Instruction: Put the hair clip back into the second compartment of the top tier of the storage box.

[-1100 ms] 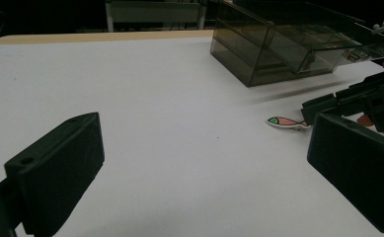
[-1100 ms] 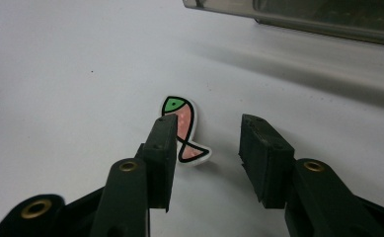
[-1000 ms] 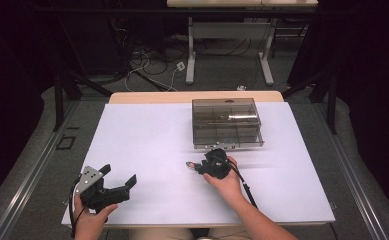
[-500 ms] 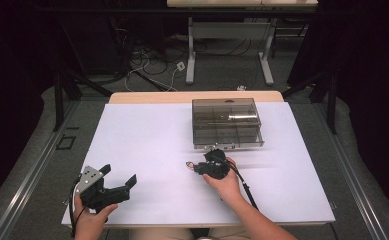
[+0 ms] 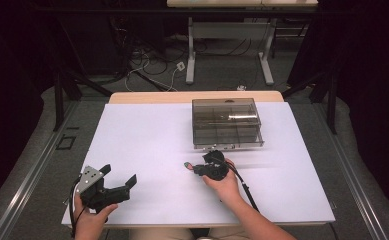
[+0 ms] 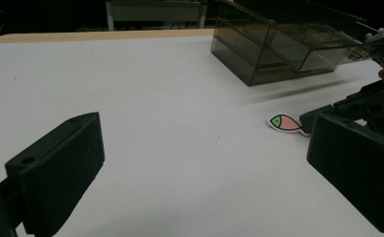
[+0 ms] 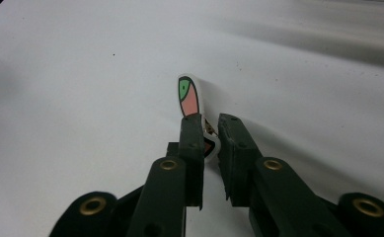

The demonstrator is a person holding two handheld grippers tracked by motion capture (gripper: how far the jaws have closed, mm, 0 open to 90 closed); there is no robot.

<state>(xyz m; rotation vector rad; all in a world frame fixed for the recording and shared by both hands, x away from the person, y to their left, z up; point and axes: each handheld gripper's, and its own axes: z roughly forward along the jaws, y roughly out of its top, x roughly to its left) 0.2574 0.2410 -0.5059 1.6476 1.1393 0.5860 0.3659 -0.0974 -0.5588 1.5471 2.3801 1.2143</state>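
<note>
Right claw (image 7: pixel 209 129): centre of the high view, low-centre in the right gripper view; jaws have just been closing, a thin gap still betw. them, and the tail end of the sticker sits in that gap. Can't tell if both pads press it yet.
Fish sticker: small flat pink-and-green fish-shaped paper cutout w/ white edge (image 7: pixel 188 95), green head pointing away from the jaws, lifted slightly off the surface; at right-centre in the left gripper view (image 6: pixel 284 123).
Left claw (image 5: pixel 118 179): lower left of the high view, jaws wide apart, nothing betw. them, held in a hand (image 5: pixel 93 220).
Box: smoky clear plastic compartment box (image 5: pixel 226 123), upper centre of the high view, just above the right claw, lid down.
Counter: white-topped counter (image 5: pixel 147 135) carrying it all.
</note>
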